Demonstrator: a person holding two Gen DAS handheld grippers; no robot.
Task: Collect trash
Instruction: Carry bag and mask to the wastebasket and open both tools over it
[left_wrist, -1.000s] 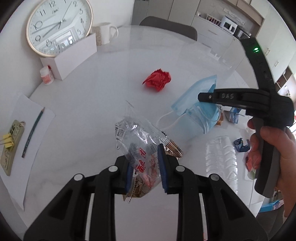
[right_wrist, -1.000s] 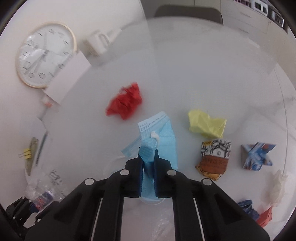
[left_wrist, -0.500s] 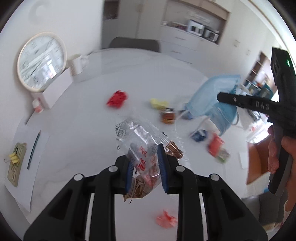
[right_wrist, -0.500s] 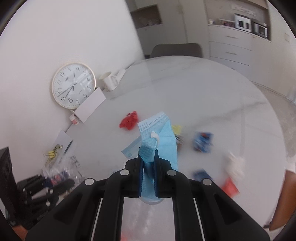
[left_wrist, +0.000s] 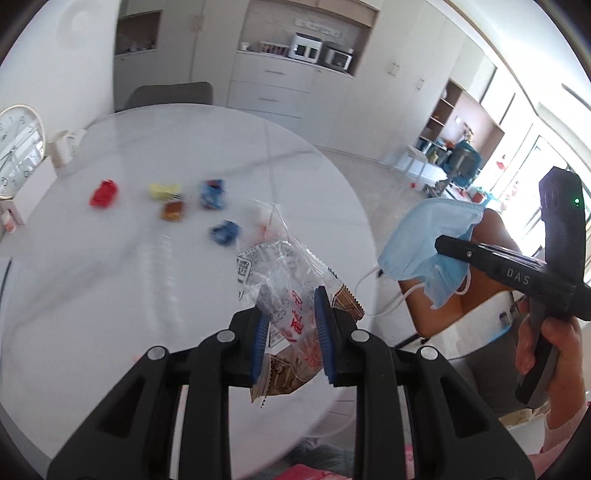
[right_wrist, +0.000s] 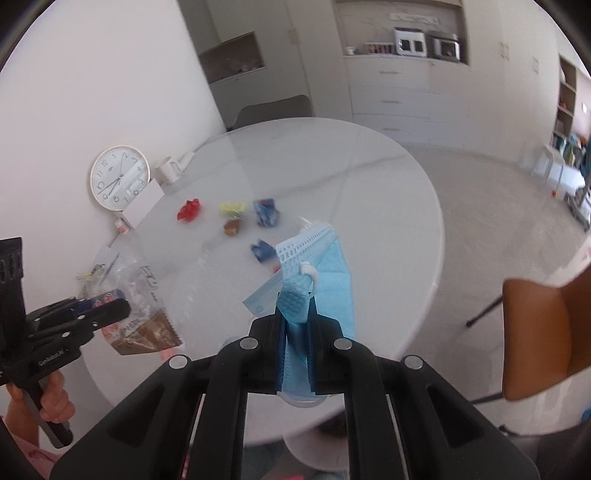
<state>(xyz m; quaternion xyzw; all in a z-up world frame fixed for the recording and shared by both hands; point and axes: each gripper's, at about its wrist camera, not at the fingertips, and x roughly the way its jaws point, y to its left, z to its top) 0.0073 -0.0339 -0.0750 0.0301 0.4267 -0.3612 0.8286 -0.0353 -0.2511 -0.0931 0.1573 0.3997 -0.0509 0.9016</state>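
My left gripper (left_wrist: 291, 328) is shut on a bunch of clear and brown snack wrappers (left_wrist: 291, 280), held up above the near edge of the round white table (left_wrist: 110, 295). My right gripper (right_wrist: 295, 325) is shut on a blue face mask (right_wrist: 314, 269), also held high; it shows at the right of the left wrist view (left_wrist: 428, 251). Small trash lies on the table: a red wad (right_wrist: 189, 210), a yellow wad (right_wrist: 231, 208), a brown packet (right_wrist: 232, 227) and two blue wrappers (right_wrist: 266, 213).
A wall clock (right_wrist: 120, 177), a white box (right_wrist: 144, 206) and a mug (right_wrist: 168, 171) stand at the table's left side, with paper and a pencil (right_wrist: 110, 258) nearer. A brown chair (right_wrist: 539, 332) is at the right, a grey chair (right_wrist: 273, 110) behind the table.
Both grippers have risen and pulled back from the table with their loads, so the table and its trash look smaller and farther. Both stay shut.
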